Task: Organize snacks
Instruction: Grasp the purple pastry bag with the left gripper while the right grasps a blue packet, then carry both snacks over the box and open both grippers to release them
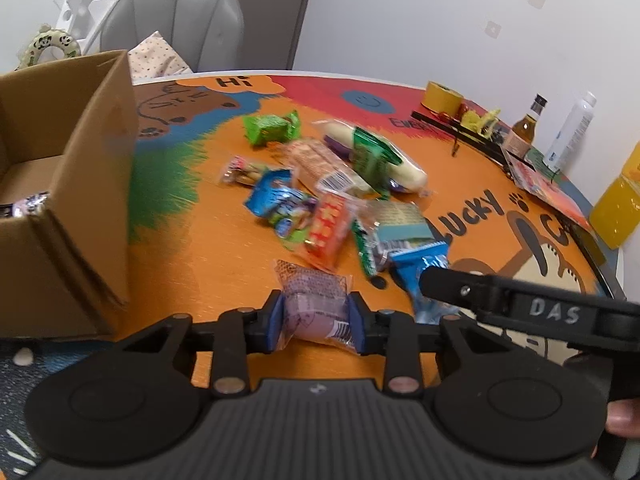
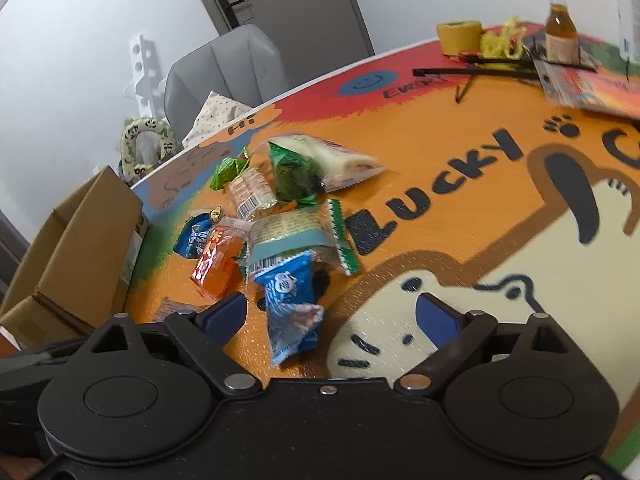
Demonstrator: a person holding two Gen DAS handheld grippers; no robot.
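My left gripper [image 1: 316, 320] is clenched on a purple clear-wrapped snack packet [image 1: 314, 304], pinched between the blue pads [image 1: 275, 322], near edge of the table. My right gripper [image 2: 330, 318] is released, jaws wide; the blue foil snack pouch [image 2: 290, 304] lies between them, not touching. The rest of the snack pile [image 1: 332, 184] sits just beyond, mid-table. An open brown cardboard box [image 1: 60, 200] stands left, something inside, can't tell what. The table is round with an orange cartoon-print top [image 2: 460, 184]; yellow tape roll [image 1: 442, 96] and amber glass bottle [image 1: 526, 128] far right. Grey chair [image 1: 180, 24] and white wall behind.
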